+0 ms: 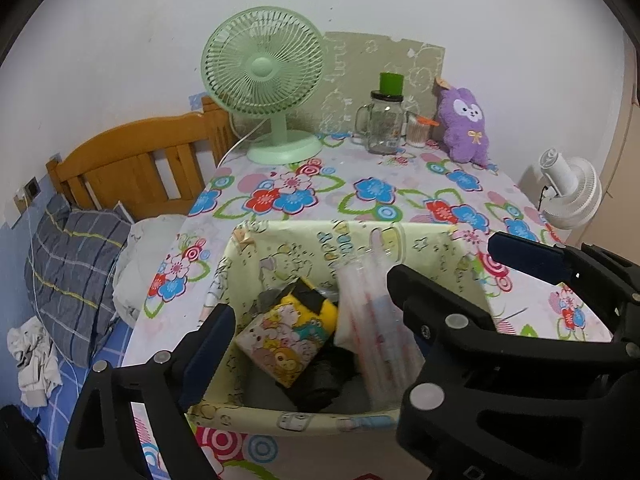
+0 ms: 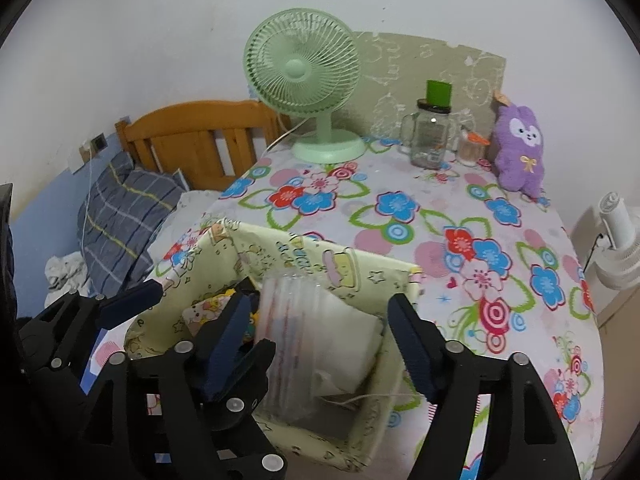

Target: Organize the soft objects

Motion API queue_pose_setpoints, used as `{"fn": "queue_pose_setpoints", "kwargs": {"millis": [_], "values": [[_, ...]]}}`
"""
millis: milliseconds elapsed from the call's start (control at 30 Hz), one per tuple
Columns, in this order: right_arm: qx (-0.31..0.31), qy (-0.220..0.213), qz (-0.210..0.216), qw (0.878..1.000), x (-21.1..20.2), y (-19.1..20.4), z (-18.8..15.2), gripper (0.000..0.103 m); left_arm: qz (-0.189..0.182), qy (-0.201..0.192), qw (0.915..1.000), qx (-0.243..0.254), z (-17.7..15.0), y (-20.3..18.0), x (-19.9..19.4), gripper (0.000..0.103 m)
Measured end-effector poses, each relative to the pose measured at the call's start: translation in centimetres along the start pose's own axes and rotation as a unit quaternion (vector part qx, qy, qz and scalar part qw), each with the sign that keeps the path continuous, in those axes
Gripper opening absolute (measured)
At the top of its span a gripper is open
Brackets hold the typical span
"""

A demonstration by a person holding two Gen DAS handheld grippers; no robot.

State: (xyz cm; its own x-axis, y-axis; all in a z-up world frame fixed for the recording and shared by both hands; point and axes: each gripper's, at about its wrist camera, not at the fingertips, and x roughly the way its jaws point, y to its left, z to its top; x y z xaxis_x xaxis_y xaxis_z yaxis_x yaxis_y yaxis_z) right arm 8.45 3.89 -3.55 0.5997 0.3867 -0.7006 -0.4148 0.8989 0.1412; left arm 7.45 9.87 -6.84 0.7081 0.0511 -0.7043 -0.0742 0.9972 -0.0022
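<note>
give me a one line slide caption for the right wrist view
Open right gripper above a yellow fabric basket holding a clear plastic bag, on a floral tablecloth.

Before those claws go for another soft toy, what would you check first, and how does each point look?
1. Left claw empty: ok, jaws open, nothing pinched.
2. Right claw empty: ok, open over the clear plastic packet.
3. Packet inside the yellow fabric bin: ok, it leans there.
4. Purple plush toy still out: not ok, on the table by the wall.
5. Path to it: ok, bare floral tablecloth between.
6. Room left in the bin: cannot tell.
</note>
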Motion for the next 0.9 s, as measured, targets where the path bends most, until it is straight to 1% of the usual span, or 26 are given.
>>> {"fn": "queue_pose_setpoints", "kwargs": {"millis": [133, 233, 367, 433, 667, 767, 900], "values": [[0.009, -0.008, -0.009, 1.000, -1.0, -0.9, 0.0, 0.080, -0.005, -0.010, 0.9999, 0.005, 0.4, -1.2, -0.7, 0.094], [0.015, -0.018, -0.017, 1.000, -1.9, -1.7, 0.0, 0.082, -0.004, -0.019, 0.9998, 0.009, 0.6, -1.9, -1.2, 0.097], [0.022, -0.031, -0.025, 0.999, -3.1, -2.6, 0.1, 0.083, -0.009, -0.030, 0.9994, 0.016, 1.0, -3.0, -2.0, 0.098], [0.026, -0.037, -0.030, 0.999, -3.7, -3.1, 0.0, 0.085, -0.013, -0.035, 0.9991, 0.019, 1.1, -3.6, -2.3, 0.099], [0.032, -0.052, -0.047, 0.997, -5.7, -4.7, -0.4, 0.088, -0.028, -0.043, 0.9985, 0.021, 1.3, -5.3, -3.2, 0.101], [0.036, -0.059, -0.052, 0.996, -6.5, -5.3, -0.6, 0.090, -0.028, -0.058, 0.9976, 0.026, 1.3, -6.1, -3.9, 0.103], [0.044, -0.069, -0.059, 0.995, -7.7, -6.3, -1.0, 0.091, -0.022, -0.066, 0.9970, 0.034, 1.3, -7.2, -4.6, 0.103]]}}
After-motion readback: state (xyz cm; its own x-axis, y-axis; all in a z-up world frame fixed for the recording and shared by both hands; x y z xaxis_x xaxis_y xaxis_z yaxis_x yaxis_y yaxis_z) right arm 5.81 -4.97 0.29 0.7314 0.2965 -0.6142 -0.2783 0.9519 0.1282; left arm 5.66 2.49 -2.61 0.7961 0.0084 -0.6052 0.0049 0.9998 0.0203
